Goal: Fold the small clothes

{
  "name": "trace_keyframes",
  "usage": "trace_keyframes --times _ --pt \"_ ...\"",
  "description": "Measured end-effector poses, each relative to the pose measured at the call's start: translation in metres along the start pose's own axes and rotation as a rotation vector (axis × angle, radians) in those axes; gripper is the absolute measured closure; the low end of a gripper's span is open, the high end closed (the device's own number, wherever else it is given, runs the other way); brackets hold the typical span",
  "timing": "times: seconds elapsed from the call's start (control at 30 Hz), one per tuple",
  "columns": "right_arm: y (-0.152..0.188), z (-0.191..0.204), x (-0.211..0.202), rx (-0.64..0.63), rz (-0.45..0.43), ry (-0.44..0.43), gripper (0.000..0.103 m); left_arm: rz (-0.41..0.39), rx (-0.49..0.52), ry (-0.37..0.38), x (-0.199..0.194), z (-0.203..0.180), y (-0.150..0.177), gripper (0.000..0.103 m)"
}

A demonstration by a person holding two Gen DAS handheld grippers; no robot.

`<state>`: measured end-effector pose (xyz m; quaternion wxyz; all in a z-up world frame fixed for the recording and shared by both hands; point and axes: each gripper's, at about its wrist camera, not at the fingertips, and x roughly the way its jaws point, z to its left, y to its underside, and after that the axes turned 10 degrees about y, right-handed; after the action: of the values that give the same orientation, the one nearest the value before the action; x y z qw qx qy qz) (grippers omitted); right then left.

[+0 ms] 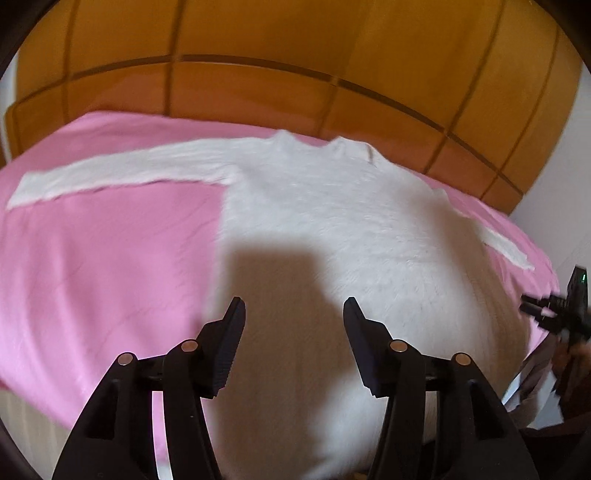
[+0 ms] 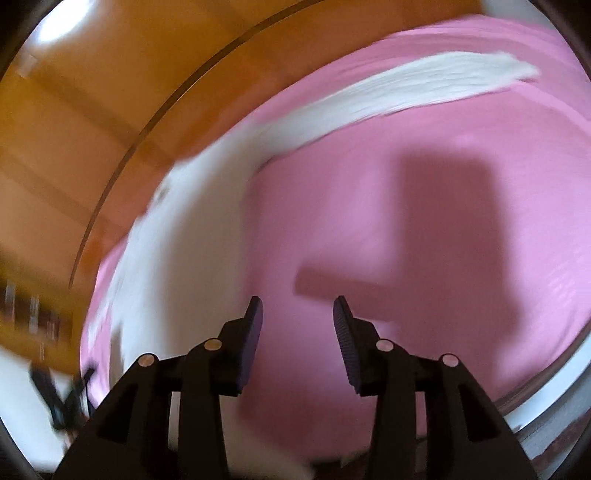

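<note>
A bed spread with a smooth pink sheet (image 1: 103,251) fills the lower part of the left wrist view. Along its far edge stands a glossy orange-brown wooden headboard (image 1: 258,48), divided into rectangular panels by thin dark grooves. A plain white wall (image 1: 569,155) shows past the headboard's right end. In the right wrist view, which is blurred, the same wood panelling (image 2: 92,110) curves along the sheet's (image 2: 424,147) upper-left edge, with a bright patch of reflected light (image 2: 59,22) near the top left corner. Hard-edged dark shadows (image 2: 443,229) lie on the sheet.
</note>
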<state>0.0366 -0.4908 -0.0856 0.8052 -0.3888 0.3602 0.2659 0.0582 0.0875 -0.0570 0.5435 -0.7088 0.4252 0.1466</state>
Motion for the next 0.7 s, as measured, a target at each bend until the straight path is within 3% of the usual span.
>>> trace_keyframes --times 0.13,0.3,0.47,0.5,0.53,0.57,0.7 --pt "-0.050 -0.050 0.010 0.195 -0.093 0.078 0.063 0.051 0.011 0.001 0.045 -0.013 -0.013 0.049" --pt "-0.106 -0.109 0.024 0.468 -0.185 0.063 0.062 0.112 -0.011 -0.022 0.076 -0.014 -0.013 0.048" --pt "-0.143 -0.139 0.044 0.610 -0.227 0.048 0.064 0.121 -0.029 -0.020 0.087 -0.013 -0.014 0.038" --pt "-0.151 -0.138 0.048 0.613 -0.233 0.054 0.066 0.123 -0.028 -0.020 0.087 -0.014 -0.014 0.034" --pt "-0.156 -0.137 0.051 0.607 -0.232 0.068 0.079 0.125 -0.023 -0.025 0.088 -0.017 -0.013 0.031" --pt "-0.162 -0.134 0.054 0.591 -0.223 0.099 0.095 0.131 -0.010 -0.034 0.091 -0.020 -0.014 0.030" --pt "-0.197 -0.126 0.047 0.420 -0.241 0.416 0.098 0.142 0.025 -0.054 0.097 -0.025 -0.014 0.029"
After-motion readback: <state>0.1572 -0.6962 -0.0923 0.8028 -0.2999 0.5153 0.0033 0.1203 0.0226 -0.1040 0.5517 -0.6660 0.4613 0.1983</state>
